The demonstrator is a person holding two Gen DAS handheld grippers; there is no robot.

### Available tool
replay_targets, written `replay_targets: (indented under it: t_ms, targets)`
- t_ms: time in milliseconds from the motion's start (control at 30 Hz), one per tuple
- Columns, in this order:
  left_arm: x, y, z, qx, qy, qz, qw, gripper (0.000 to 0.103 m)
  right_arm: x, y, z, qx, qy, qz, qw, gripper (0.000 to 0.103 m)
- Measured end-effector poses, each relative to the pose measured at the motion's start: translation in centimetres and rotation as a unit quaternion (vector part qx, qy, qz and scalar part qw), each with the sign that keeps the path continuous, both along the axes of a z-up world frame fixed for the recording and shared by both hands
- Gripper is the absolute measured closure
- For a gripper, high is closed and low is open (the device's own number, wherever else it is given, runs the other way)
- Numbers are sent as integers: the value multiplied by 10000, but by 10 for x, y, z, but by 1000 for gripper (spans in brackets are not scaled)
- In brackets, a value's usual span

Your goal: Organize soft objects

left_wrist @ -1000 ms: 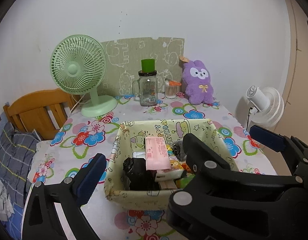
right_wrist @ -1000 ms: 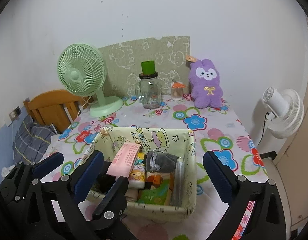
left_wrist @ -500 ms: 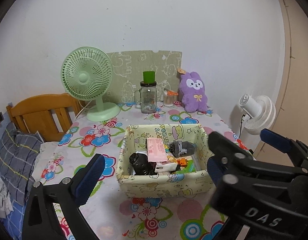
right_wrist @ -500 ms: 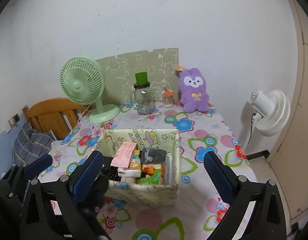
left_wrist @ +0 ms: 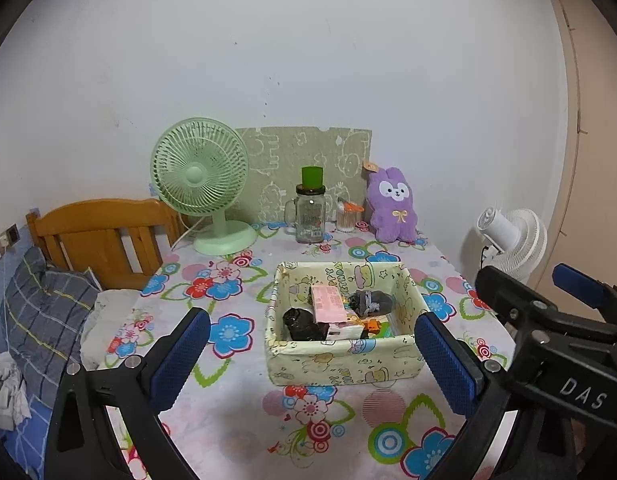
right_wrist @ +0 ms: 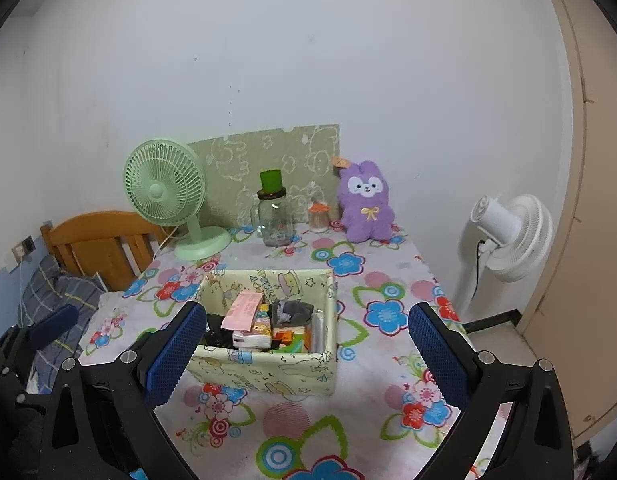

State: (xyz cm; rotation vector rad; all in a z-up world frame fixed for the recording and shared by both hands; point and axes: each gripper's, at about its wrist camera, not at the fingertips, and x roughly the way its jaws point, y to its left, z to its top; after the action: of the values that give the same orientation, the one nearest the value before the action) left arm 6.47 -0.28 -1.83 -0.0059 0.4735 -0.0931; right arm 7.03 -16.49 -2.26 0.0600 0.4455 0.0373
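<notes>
A pale yellow fabric basket stands mid-table, holding a pink packet, a grey rolled sock, a black bundle and small packs. A purple plush bunny sits upright at the table's back edge by the wall. My left gripper is open, held back above the table's near side. My right gripper is open too, with nothing between its fingers. The right gripper's black body shows in the left wrist view.
A green desk fan, a glass jar with green lid and a small toothpick jar line the back. A white floor fan stands right of the floral table; a wooden chair left.
Both grippers have pulled back and up from the basket; it now looks smaller and farther. The basket's contents have not moved.
</notes>
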Motion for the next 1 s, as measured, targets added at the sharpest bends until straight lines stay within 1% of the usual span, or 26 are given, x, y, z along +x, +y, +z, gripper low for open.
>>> replay_targets:
  t_ms: [233,367,500,667,1000]
  targets:
    - [-22,9,3,9,-109,52,9999,0,-26,-5,5,-17,-141,-133,9998,1]
    - [-34,12,3,58,-147,76,9998,0,-39,-9,4,-39,-187,-234,9995,1]
    - [-40,15,3,17,-148,71,9999,0,-50,-13,2,-2,-209,-276,9994,1]
    - [-42,21,2,-87,-89,145,9998,0,-53,-15,-1,36,-181,-297,9994,1]
    - [-44,25,3,-146,-109,155,9997,0,-54,-12,0,12,-221,-267,9994,1]
